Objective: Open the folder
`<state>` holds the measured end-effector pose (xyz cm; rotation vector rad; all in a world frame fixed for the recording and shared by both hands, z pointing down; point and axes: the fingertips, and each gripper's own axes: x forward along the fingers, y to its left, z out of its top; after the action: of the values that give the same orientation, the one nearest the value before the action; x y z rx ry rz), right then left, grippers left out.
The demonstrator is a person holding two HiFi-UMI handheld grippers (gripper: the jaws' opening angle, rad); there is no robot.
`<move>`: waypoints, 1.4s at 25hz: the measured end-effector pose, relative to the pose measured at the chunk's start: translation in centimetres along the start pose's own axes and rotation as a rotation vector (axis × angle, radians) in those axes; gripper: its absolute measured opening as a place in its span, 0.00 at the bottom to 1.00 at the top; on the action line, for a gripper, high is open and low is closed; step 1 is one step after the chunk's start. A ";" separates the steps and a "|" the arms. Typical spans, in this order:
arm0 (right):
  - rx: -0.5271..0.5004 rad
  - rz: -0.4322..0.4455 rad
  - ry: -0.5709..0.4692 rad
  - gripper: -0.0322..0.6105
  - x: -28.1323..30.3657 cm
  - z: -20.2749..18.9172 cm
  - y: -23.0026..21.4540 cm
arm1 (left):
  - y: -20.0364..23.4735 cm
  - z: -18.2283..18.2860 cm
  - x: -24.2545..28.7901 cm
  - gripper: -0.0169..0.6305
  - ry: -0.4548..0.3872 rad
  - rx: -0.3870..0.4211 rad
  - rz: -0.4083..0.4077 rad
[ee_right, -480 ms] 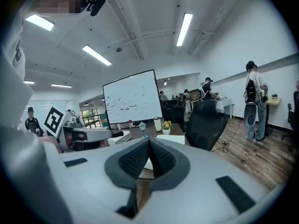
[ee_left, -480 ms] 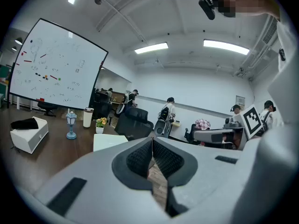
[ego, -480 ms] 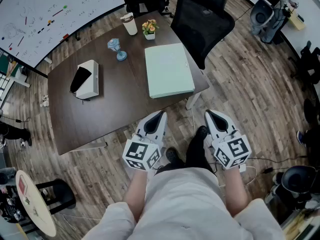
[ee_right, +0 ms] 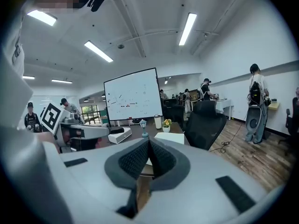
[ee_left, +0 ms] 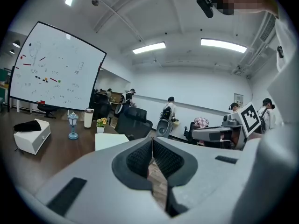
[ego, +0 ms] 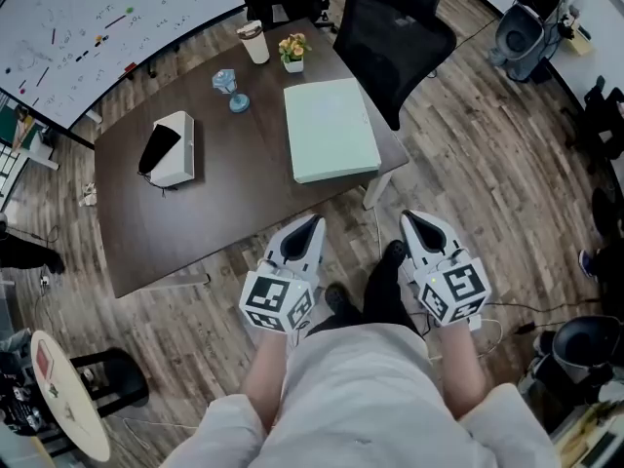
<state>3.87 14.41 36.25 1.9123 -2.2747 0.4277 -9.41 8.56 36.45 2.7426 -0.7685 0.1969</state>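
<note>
— The pale green, flat rectangular folder [ego: 331, 130] is recorded closed, lying flat on the right-hand part of the dark brown wooden table [ego: 224, 203], close to that table's right edge. Is anything held?

— Nothing is held. The left gripper [ego: 314, 222] and the right gripper [ego: 409, 219] are both found clenched, pads together with nothing between them. Both are held off the table, over the floor at its near side.

— What is judged to be the step in hand?

— The approach. The cover is untouched.

— How is it to be done well?

— The grippers should be brought in over the table's near edge, and the jaws parted before the cover is reached. Which side is the spine cannot be told from here, so that should be established first. It is advised that the lower leaf be pressed down by one gripper while only the top cover's free edge is pinched and swung over by the other.

— Hazards?

— If nudged, the folder may be slid off the table's right edge. The black mesh office chair [ego: 390, 37] at the table's far right corner should be kept clear of.
</note>
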 end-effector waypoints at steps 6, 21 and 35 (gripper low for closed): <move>0.077 -0.019 -0.040 0.05 -0.7 -0.1 0.3 | -0.2 -0.6 -1.0 0.04 0.010 -0.002 -0.003; 0.071 -0.001 0.002 0.09 -0.2 -0.8 0.5 | 0.1 -2.2 -1.3 0.04 0.025 -0.007 0.021; 0.080 0.028 0.023 0.23 3.8 -0.3 -2.3 | 2.1 -1.1 1.9 0.14 0.039 0.027 0.060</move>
<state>5.35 10.55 37.94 1.9032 -2.3063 0.5490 -8.91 6.26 38.39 2.7339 -0.8444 0.2748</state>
